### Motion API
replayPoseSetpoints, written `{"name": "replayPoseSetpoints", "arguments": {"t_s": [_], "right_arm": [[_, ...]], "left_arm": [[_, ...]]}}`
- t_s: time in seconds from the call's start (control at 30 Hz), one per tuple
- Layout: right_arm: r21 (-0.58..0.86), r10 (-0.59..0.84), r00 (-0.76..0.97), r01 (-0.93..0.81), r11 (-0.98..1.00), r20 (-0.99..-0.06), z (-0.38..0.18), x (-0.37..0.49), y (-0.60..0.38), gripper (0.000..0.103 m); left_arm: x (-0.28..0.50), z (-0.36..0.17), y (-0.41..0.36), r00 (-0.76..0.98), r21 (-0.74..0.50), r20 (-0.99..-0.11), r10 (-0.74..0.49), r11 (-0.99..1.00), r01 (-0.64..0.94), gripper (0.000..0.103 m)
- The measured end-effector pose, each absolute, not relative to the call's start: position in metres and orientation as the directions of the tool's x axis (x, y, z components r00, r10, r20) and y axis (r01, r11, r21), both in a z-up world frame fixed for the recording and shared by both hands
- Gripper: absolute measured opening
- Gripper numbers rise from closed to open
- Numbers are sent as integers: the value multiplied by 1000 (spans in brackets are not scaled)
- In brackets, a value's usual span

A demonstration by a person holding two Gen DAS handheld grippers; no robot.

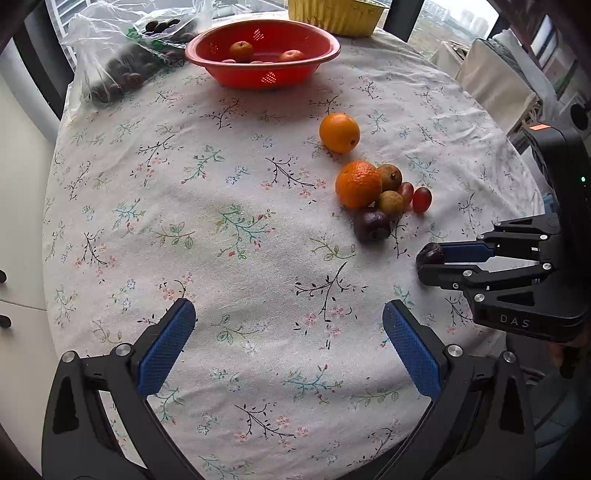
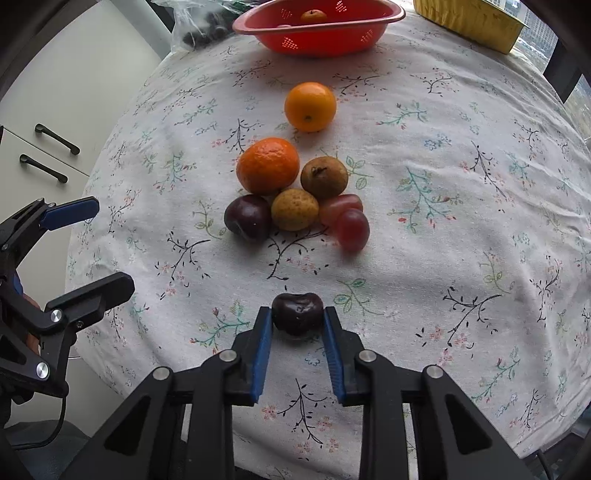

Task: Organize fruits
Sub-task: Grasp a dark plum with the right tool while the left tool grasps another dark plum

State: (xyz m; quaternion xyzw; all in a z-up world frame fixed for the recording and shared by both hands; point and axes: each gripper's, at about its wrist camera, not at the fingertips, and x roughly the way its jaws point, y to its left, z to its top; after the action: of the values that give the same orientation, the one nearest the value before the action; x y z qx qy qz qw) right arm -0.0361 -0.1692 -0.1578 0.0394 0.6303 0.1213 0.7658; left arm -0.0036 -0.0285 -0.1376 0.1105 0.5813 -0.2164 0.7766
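My right gripper (image 2: 297, 321) is shut on a dark cherry (image 2: 297, 312) that rests on the flowered tablecloth (image 2: 424, 258); both blue pads touch its sides. In the left wrist view the right gripper (image 1: 428, 264) and the cherry (image 1: 429, 252) are at the right. Beyond lie a second dark cherry (image 2: 247, 218), two brownish longans (image 2: 295, 208), two red grapes (image 2: 351, 225), a mandarin (image 2: 267, 165) and an orange (image 2: 310, 106). A red colander (image 2: 321, 40) at the far edge holds small orange fruits. My left gripper (image 1: 288, 321) hangs open over bare cloth, left of the pile.
A clear plastic bag (image 1: 122, 66) of dark fruit lies left of the colander (image 1: 251, 75). A yellow container (image 1: 332, 16) stands behind it. The round table's edge runs close on the left, with white cabinets (image 2: 55, 147) beyond.
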Motion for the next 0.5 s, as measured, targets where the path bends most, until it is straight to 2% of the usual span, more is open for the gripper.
{"name": "replayPoseSetpoints", "arguments": {"t_s": [0.33, 0.47, 0.5], "right_arm": [[241, 254, 202, -87, 967, -946, -145, -30, -200, 30], [246, 256, 211, -74, 967, -943, -142, -27, -211, 30], [246, 256, 212, -72, 967, -943, -141, -26, -214, 30]], "left_arm": [[11, -147, -69, 200, -104, -951, -236, 853, 512, 102], [20, -151, -84, 193, -125, -947, -258, 847, 517, 101], [22, -152, -88, 189, -132, -946, -264, 844, 520, 98]]}}
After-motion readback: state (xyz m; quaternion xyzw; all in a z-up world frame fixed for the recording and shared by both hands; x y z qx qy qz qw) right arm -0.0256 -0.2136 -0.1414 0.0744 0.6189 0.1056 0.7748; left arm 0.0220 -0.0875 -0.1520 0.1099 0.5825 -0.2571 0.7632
